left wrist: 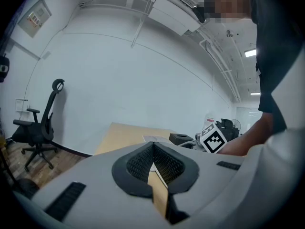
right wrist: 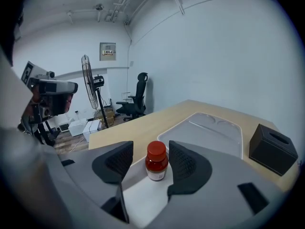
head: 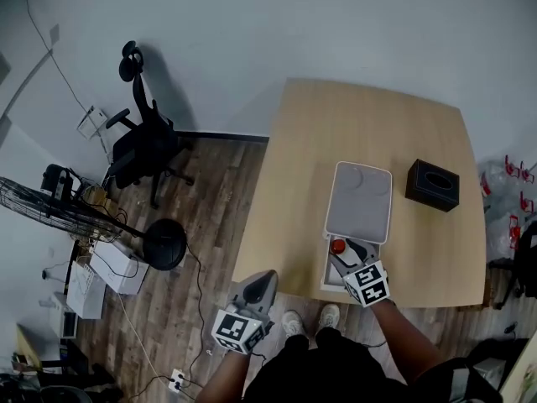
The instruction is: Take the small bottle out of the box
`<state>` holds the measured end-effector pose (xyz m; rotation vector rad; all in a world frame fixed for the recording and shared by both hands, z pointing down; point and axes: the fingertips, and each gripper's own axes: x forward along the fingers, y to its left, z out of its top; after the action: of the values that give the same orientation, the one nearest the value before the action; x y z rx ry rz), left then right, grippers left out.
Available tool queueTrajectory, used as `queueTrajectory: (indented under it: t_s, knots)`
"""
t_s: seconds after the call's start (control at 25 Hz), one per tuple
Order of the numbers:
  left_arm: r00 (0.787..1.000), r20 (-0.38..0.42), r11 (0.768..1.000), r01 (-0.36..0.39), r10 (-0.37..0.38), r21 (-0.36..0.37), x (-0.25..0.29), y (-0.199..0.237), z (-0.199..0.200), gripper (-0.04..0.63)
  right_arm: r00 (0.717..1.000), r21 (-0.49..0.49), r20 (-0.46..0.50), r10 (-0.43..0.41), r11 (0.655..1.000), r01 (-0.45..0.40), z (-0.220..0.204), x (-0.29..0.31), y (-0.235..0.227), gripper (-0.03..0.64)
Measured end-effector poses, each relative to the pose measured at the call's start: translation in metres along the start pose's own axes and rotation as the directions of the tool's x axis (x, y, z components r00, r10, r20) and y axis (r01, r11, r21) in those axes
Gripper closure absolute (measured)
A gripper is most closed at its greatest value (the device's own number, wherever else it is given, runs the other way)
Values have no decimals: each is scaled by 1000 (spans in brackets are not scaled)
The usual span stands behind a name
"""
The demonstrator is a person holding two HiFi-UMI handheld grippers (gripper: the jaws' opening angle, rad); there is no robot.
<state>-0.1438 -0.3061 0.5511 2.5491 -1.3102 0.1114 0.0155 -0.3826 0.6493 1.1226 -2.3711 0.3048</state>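
My right gripper [right wrist: 150, 152] is open around the small bottle [right wrist: 157, 162], and my left gripper [left wrist: 153, 149] is closed. Pale wooden table [head: 369, 133]; office chair [head: 147, 145] at its nine o'clock.

Left claw [left wrist: 152, 146] closed, right claw [right wrist: 150, 148] spread

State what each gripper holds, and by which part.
Nothing. The right gripper is open, its jaws flanking the small bottle in the box without touching; the left gripper is shut, empty.
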Motion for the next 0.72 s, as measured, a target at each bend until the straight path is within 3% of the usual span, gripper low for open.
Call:
queueTrajectory:
  t_s: [0.52, 0.72]
  knots:
    - [1000, 0, 1000, -31, 31, 1, -5, 2, 2, 583, 999, 14, -11, -52, 999, 52, -13, 17, -10, 461]
    - [1000, 9, 999, -25, 25, -21, -3, -4, 7, 583, 998, -1, -9, -58, 998, 58, -13, 18, -8, 466]
